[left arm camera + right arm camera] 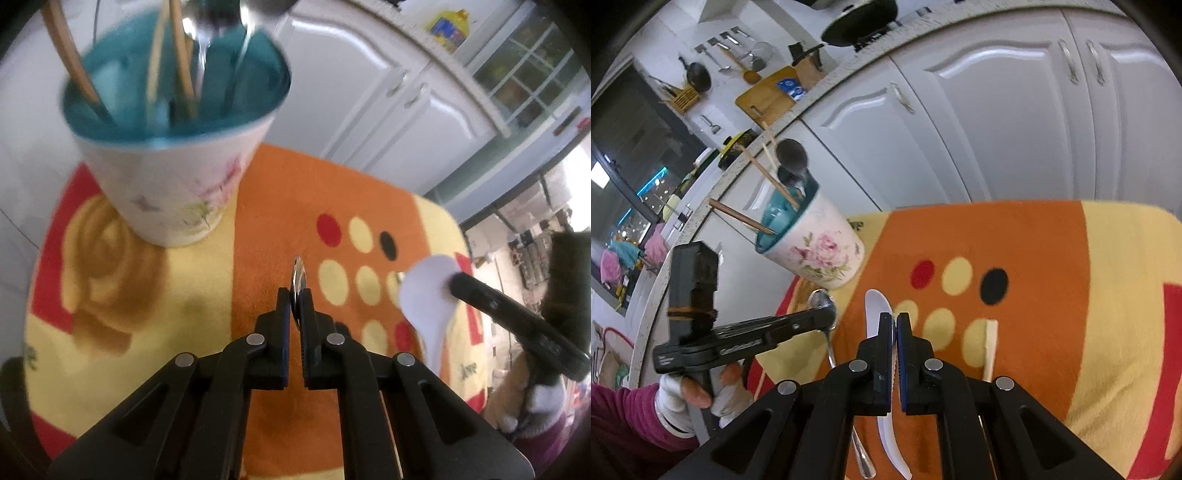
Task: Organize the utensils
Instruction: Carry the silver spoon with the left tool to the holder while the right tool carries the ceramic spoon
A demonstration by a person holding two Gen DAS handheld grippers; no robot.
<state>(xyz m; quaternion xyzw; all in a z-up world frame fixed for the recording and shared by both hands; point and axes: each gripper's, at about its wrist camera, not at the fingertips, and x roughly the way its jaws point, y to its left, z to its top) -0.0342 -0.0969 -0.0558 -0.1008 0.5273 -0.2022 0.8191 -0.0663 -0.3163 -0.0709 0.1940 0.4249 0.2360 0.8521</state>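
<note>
- Left gripper (295, 291), lower centre of the left wrist view: jaws narrow, clamped on a metal spoon (297, 275) seen edge-on; bowl end pokes up past the fingertips.
- Right wrist view shows the same spoon at lower left, bowl just above the black jaws, handle running down toward the bottom edge. It looks clear of the cloth, though the views do not settle that.
- Right gripper (896, 318), lower centre of its own view: jaws pinched narrow on a white spoon (878, 308), bowl up, handle trailing toward the bottom of the frame.
- Floral cup (166, 192), upper left of the left view: white outside, teal inside, holding chopsticks and metal spoons. It stands on the orange and yellow cloth (280, 177).
- One pale utensil (990, 347) lies on the cloth at centre right of the right view, beside the dots.
- Handling, judged: metal spoon is stiff, smooth and slippery; a hold near the neck limits swinging. White spoon looks like ceramic or plastic, light, possibly brittle; lower it in rather than drop it.
- The cup is narrow-based and already crowded, so it may tip if nudged.
- Writing: small dark script near the cloth's edge, unreadable. Yellow package (448, 27) at upper right of the left view, label illegible.
</note>
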